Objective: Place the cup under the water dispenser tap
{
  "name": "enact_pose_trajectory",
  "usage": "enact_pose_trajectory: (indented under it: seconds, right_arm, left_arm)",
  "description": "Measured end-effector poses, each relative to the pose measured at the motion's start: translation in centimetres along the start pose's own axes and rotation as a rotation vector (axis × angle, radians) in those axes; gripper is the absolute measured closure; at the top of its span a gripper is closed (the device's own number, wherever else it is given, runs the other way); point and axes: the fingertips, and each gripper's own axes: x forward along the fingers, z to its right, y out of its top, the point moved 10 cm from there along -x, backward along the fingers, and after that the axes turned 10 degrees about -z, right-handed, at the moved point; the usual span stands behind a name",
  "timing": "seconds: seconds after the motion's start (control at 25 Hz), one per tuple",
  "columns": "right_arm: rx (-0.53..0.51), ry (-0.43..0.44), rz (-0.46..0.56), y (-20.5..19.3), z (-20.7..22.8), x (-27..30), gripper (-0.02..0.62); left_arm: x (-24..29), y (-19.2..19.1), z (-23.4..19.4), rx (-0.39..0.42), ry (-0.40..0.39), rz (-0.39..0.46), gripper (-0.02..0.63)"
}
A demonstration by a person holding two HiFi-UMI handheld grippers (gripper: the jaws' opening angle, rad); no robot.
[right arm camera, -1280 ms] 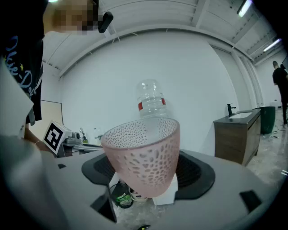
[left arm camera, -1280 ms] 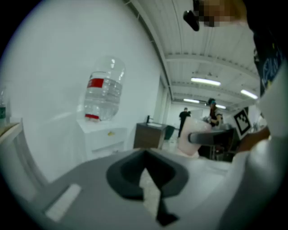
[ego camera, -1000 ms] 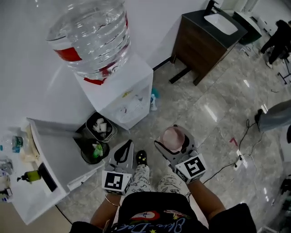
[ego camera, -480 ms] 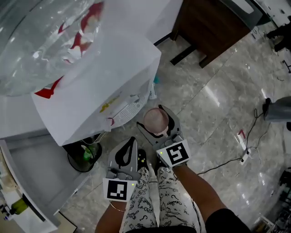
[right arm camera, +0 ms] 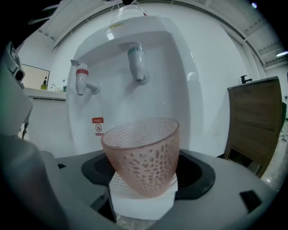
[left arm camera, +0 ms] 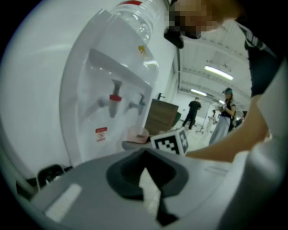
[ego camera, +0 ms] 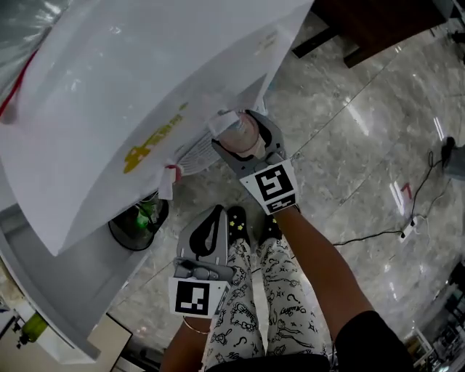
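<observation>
A pink, net-patterned cup (right arm camera: 143, 155) stands upright in my right gripper (right arm camera: 143, 182), whose jaws are shut on its base. The white water dispenser (right arm camera: 180, 99) fills the view just ahead, with a blue-topped tap (right arm camera: 136, 60) above and slightly behind the cup and a red tap (right arm camera: 82, 78) to its left. In the head view the cup (ego camera: 243, 138) sits at the dispenser's front (ego camera: 145, 109), right by a tap (ego camera: 224, 122). My left gripper (ego camera: 215, 212) hangs lower, near the person's legs, shut and empty.
A dark bin (ego camera: 138, 221) with green rubbish stands left of the dispenser, beside a white counter (ego camera: 43, 290). A brown cabinet (ego camera: 378, 22) is at the far right. Cables (ego camera: 407, 218) lie on the grey tiled floor. People (left arm camera: 193, 112) stand far off.
My right gripper has carried the cup forward and up to the dispenser's front, close under the taps. The head has leaned over the dispenser. My left gripper has stayed low.
</observation>
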Motion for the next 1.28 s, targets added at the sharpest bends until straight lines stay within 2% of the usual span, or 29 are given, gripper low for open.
enact_pose_trajectory:
  seconds: [0.32, 0.6, 0.8, 1.04, 1.28]
  right_arm:
    - [-0.01, 0.066, -0.035, -0.5, 0.4, 2.2, 0.233]
    - [0.054, 0.129, -0.009, -1.0, 1.0, 2.5, 0.233]
    - [0.068, 0.172, -0.027, -0.9, 1.2, 2.5, 0.233]
    - [0.061, 0.178, -0.059, -0.8, 1.3, 2.5, 0.233]
    - [0.07, 0.162, -0.111, -0.9, 1.2, 2.7, 0.233]
  left_arm:
    - [0.7, 0.5, -0.8, -0.052, 0.016, -0.017, 0.607]
    - [1.6, 0.8, -0.3, -0.058, -0.002, -0.029, 0.607]
    - [1.9, 1.0, 0.1, -0.08, -0.021, -0.055, 0.608]
    - [2.3, 1.8, 1.1, -0.063, -0.084, -0.061, 0.607]
    - [2.5, 1.9, 1.4, -0.07, -0.097, -0.073, 0.607]
